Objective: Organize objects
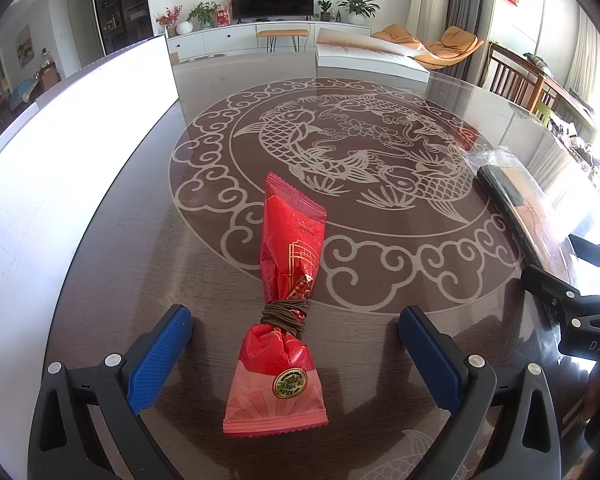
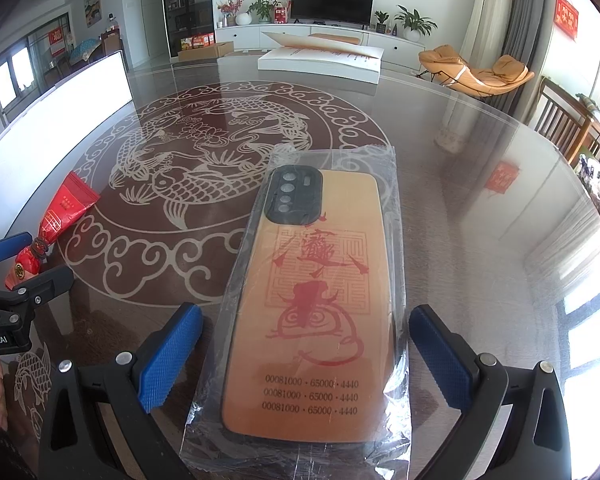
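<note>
A red snack packet point(image 1: 286, 300), cinched at its middle by a brown elastic band point(image 1: 284, 312), lies flat on the dark glass table point(image 1: 112, 240). My left gripper point(image 1: 294, 354) is open, and its blue pads stand apart on either side of the packet's lower half. An orange phone case in a clear plastic sleeve point(image 2: 312, 300) lies flat under my right gripper point(image 2: 306, 350), which is open with its pads clear of the sleeve's sides. The same packet point(image 2: 56, 224) shows at the left of the right wrist view, and the sleeved case point(image 1: 516, 200) at the right of the left wrist view.
A white board point(image 1: 60, 152) stands along the table's left edge. A large white open book or box point(image 1: 368, 58) lies at the far side. The carp pattern point(image 1: 340, 152) fills the table's middle. Wooden chairs point(image 2: 568, 128) stand off to the right.
</note>
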`<control>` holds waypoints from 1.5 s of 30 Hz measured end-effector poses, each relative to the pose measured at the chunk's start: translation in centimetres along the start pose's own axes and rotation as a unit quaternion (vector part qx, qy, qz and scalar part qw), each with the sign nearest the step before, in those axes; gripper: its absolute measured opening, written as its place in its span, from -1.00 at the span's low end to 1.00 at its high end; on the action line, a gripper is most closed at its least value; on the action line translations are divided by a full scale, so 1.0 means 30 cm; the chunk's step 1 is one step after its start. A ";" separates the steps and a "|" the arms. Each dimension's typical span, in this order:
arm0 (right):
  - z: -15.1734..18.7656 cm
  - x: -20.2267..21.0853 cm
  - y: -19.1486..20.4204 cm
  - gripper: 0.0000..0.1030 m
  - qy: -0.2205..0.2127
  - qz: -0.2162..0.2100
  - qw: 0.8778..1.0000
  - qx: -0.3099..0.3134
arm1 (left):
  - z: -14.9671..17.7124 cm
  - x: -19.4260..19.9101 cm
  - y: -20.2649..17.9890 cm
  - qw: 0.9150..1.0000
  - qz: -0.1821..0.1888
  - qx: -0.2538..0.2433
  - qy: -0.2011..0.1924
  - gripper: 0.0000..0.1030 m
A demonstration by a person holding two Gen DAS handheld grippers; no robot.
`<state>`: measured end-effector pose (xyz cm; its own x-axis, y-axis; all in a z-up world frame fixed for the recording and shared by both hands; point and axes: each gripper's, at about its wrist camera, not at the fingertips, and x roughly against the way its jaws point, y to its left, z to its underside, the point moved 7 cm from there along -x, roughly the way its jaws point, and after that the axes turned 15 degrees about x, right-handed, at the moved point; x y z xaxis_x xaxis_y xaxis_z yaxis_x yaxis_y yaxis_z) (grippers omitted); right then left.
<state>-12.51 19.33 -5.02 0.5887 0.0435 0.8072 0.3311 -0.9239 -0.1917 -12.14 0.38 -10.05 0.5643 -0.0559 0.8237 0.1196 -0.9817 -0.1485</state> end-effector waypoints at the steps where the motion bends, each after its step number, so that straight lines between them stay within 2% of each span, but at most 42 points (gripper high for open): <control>1: 0.000 0.000 0.000 1.00 0.000 0.000 1.000 0.000 | 0.000 0.000 0.000 1.000 0.000 0.000 0.000 1.00; 7: 0.004 -0.009 -0.008 1.00 0.005 -0.021 1.000 -0.012 | 0.000 0.000 0.000 1.000 0.000 0.000 0.000 1.00; 13: 0.008 -0.010 0.000 1.00 0.024 -0.033 0.999 0.005 | 0.000 0.000 0.001 1.000 0.000 0.000 0.000 1.00; 23: 0.017 -0.001 0.001 1.00 0.006 -0.028 1.000 0.006 | 0.002 0.001 0.002 1.000 0.000 0.000 0.000 1.00; 26: 0.008 -0.010 0.000 1.00 0.028 -0.036 0.999 0.012 | 0.003 0.003 0.002 1.000 0.000 0.000 0.000 1.00; 29: -0.008 -0.029 -0.002 1.00 0.079 -0.059 0.995 0.025 | 0.002 -0.001 -0.002 1.000 -0.001 -0.002 0.005 1.00; 31: -0.031 -0.051 -0.008 1.00 0.106 -0.071 0.991 0.034 | 0.003 -0.003 -0.006 0.999 -0.002 -0.011 0.031 1.00; 33: -0.060 -0.063 -0.019 0.85 0.109 -0.075 0.990 0.039 | 0.001 -0.008 -0.013 0.998 -0.001 -0.025 0.054 0.98; 34: -0.075 -0.063 -0.025 0.63 0.106 -0.076 0.991 0.040 | -0.007 0.002 -0.015 0.999 0.004 -0.028 0.041 0.57; 35: -0.086 -0.062 -0.029 0.50 0.108 -0.078 0.990 0.040 | -0.013 0.016 -0.018 0.999 0.011 -0.034 0.025 0.24; 36: -0.093 -0.063 -0.030 0.50 0.110 -0.088 0.989 0.035 | -0.019 0.024 -0.018 0.999 0.013 -0.040 0.018 -0.49; 37: -0.097 -0.059 -0.031 0.49 0.108 -0.098 0.989 0.026 | -0.021 0.027 -0.015 0.999 0.017 -0.039 0.021 -0.60; 41: -0.121 0.015 -0.036 0.49 0.076 -0.124 0.989 -0.006 | -0.031 0.123 0.025 0.998 0.059 -0.009 -0.013 -0.60; 45: -0.203 0.147 -0.004 0.49 0.030 -0.156 0.987 -0.017 | -0.082 0.300 0.100 0.992 0.102 0.049 -0.060 -0.60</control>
<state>-14.43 17.33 1.97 0.4174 0.3057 0.8557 0.4640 -0.8814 0.0885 -8.71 -3.52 -1.73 0.6777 -0.2242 0.7003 0.0676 -0.9293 -0.3630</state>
